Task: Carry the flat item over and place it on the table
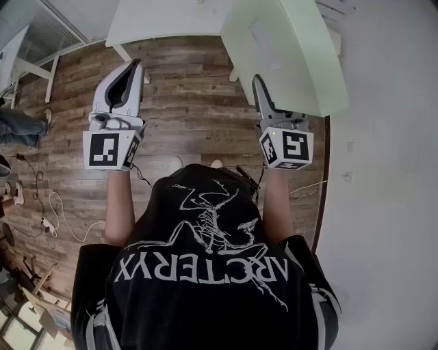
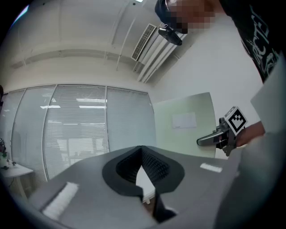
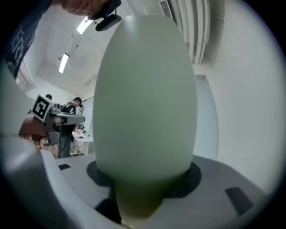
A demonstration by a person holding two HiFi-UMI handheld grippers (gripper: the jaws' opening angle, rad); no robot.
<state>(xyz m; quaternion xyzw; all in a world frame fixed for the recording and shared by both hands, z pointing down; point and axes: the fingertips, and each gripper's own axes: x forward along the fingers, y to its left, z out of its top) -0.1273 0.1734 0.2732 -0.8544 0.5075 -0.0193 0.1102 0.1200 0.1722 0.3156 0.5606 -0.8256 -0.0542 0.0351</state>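
One flat item: a pale green, rounded-cornered flat board (image 1: 287, 48), off the table and up in the air, clamped at its near edge and reaching forward and away from the person.
Grip on it: the right gripper (image 1: 260, 85) has its jaws pressed on either face of the board; in the right gripper view the green panel rises straight out from between the pads and fills the middle of the picture.
Board against the table: in the head view its far part overlaps the right end of the white table (image 1: 164, 20); whether it touches cannot be told.
Left gripper (image 1: 132, 68): jaws drawn together with nothing between them, held level with the other one, well apart from the board.
Marker cubes: one black-and-white cube at the back of each gripper, just ahead of the person's forearms.
Person: black printed T-shirt (image 1: 205, 273), standing on a brown wood-plank floor (image 1: 185, 102).
Floor, left side: loose cables (image 1: 55, 212).
Background: slatted window blinds (image 2: 76, 125) in the left gripper view; another person (image 3: 67, 120) standing far off in the right gripper view.
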